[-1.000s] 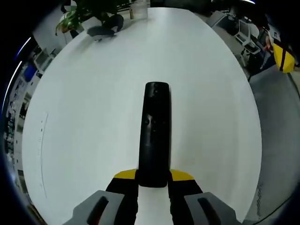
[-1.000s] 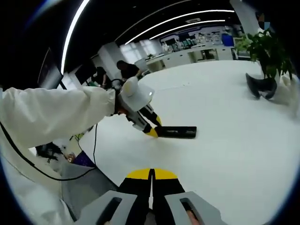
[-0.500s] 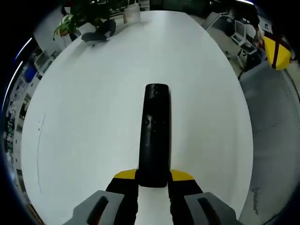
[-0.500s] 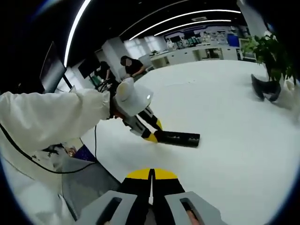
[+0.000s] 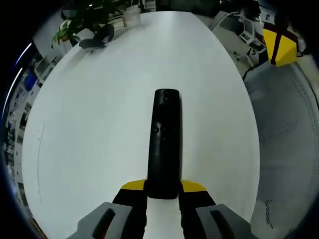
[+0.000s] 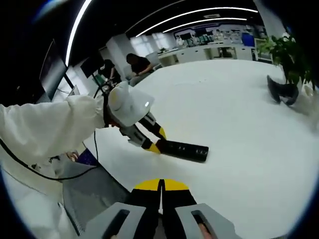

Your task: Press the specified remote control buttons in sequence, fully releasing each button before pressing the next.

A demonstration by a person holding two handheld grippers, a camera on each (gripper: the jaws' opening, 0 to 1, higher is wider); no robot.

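Black remote [image 5: 165, 144], white surface [image 5: 99, 124], yellow-tipped black left claw [image 5: 163, 186] and right claw [image 6: 160, 185], white sleeve [image 6: 45, 132], green plant [image 6: 286, 55].

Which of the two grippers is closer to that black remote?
Left. The left gripper is clamped on the remote at its near end; the right gripper is shut, apart from it over the table.

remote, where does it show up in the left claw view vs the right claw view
Left gripper view: the remote runs up the middle from the left claw, which is shut on its near end, above the white table.
Right gripper view: the remote lies left of centre, held by the left claw coming in from the left.
Shared landmark: the plant at the table's far end.
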